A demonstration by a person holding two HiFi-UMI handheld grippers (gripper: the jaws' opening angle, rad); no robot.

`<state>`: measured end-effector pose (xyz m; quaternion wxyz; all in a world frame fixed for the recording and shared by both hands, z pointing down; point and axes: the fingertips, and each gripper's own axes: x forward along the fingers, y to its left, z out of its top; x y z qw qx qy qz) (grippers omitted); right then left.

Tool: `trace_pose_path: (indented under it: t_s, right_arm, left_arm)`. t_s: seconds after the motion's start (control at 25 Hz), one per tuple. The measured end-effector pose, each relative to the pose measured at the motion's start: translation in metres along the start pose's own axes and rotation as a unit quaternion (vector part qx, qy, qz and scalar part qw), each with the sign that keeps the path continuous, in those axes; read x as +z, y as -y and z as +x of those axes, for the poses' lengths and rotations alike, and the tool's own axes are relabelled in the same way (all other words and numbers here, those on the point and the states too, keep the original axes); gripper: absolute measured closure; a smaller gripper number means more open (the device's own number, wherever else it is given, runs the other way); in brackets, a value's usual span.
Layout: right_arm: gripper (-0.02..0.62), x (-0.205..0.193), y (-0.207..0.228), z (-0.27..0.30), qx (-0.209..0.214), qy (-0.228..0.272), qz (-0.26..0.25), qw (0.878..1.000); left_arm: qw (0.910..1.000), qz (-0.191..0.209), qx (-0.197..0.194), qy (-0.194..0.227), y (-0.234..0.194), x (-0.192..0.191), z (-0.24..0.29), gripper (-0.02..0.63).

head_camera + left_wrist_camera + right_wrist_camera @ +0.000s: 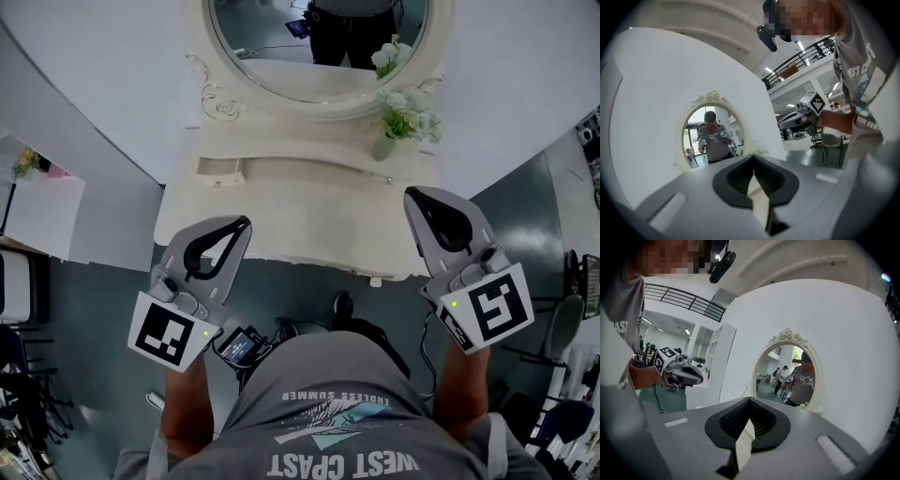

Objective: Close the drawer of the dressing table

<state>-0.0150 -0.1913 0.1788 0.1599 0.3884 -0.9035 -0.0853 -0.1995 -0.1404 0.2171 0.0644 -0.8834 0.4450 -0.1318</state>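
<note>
Left gripper (242,225) at 8 o'clock and right gripper (412,197) at 4 o'clock hovered over the table (281,234) front edge. Both had jaws pressed together, empty. The drawer sat tucked under that edge, only its knob (375,280) showing near 6 o'clock.

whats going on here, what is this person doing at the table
A person stands at a cream-white dressing table with an oval mirror, holding a grey two-jaw gripper in each hand. The left gripper and right gripper are both held above the table's front edge, jaws shut and empty. Whether a drawer is open cannot be told from above; neither gripper is on one.
</note>
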Motion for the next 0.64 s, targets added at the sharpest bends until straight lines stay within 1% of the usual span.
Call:
trace_pose_path:
  t_s: [0.64]
  right_arm:
    - [0.597,-0.0033,-0.0074,-0.0067,-0.011,-0.01,0.004,1.0]
  left_arm:
    - [1.0,0.002,-0.009,0.003,0.0015,-0.001,-0.0068,0.603]
